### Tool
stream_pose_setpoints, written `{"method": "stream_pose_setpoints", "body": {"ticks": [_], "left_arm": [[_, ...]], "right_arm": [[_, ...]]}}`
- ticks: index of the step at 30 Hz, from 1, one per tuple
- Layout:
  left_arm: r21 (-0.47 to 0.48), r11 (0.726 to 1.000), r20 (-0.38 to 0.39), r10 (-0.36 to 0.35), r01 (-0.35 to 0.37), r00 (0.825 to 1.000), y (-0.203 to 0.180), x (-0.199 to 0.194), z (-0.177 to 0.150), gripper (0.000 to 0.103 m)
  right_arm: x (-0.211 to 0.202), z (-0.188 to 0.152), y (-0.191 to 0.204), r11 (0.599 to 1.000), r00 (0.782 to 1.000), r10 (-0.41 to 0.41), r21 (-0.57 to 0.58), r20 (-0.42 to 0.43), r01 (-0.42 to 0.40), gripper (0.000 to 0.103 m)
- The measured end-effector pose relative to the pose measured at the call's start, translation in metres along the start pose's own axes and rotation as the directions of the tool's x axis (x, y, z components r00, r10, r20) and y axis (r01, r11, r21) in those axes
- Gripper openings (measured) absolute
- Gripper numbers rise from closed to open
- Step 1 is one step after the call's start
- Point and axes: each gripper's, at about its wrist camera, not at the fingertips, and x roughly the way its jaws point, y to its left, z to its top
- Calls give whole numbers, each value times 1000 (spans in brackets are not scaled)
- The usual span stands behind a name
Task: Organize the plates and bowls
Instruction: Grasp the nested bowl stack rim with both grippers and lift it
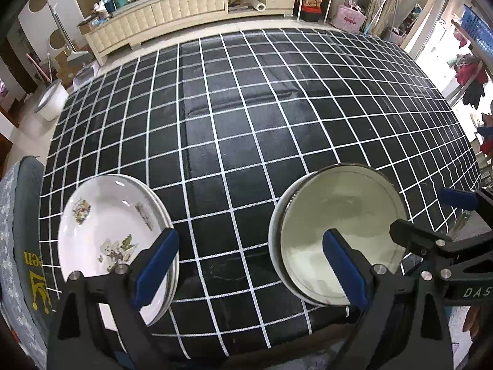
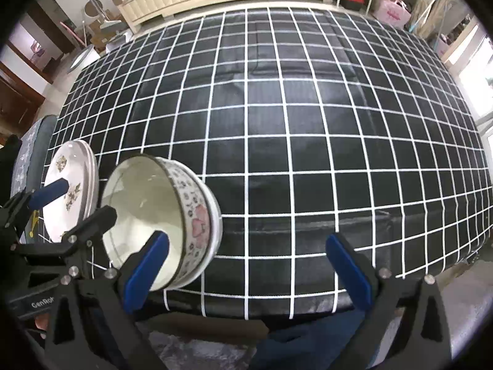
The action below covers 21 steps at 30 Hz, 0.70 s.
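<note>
The plates [image 1: 104,234] sit in a stack at the near left corner of the surface [image 1: 277,117], which carries a black cloth with a white grid. The bowls [image 2: 172,219] are nested together just to the right of them, near the front edge — the outer one white, the inner one flowered on its side. Nothing else of the task's things shows on the cloth, so the sorting looks close to finished, or finished; at most a small straightening of the two piles may be left.

The left hand-held gripper [image 1: 249,271] is spread wide and has hold of nothing, its blue pads framing the gap between plates and bowls. The right hand-held gripper [image 2: 246,271] is likewise wide apart and empty — its left pad stands in front of the bowls, and I cannot tell whether it touches them.
</note>
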Motion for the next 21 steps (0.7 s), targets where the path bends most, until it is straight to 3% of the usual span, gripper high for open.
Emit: {"method": "stream_pose_setpoints", "body": {"ticks": [7, 8, 10, 16, 18, 21], "left_arm": [[-17, 999, -57, -39, 38, 998, 5, 28, 3, 91], [-17, 998, -65, -56, 55, 996, 5, 32, 3, 87], [-22, 996, -96, -90, 88, 991, 5, 41, 0, 63], [-43, 980, -128, -200, 196, 971, 5, 53, -3, 32], [-23, 978, -128, -206, 205, 970, 1, 53, -4, 29], [-8, 979, -129, -202, 203, 971, -2, 54, -4, 30]], "right_arm": [[19, 5, -1, 1000, 999, -16, -13, -46, 16, 102], [21, 6, -1, 1000, 998, -17, -13, -54, 16, 102], [25, 5, -2, 1000, 998, -1, 3, -68, 2, 100], [37, 4, 5, 995, 989, 96, 1, -115, -96, 74], [42, 4, 11, 994, 985, 110, -7, -130, -112, 62], [49, 3, 13, 983, 972, 185, 27, -143, -183, 57]]}}
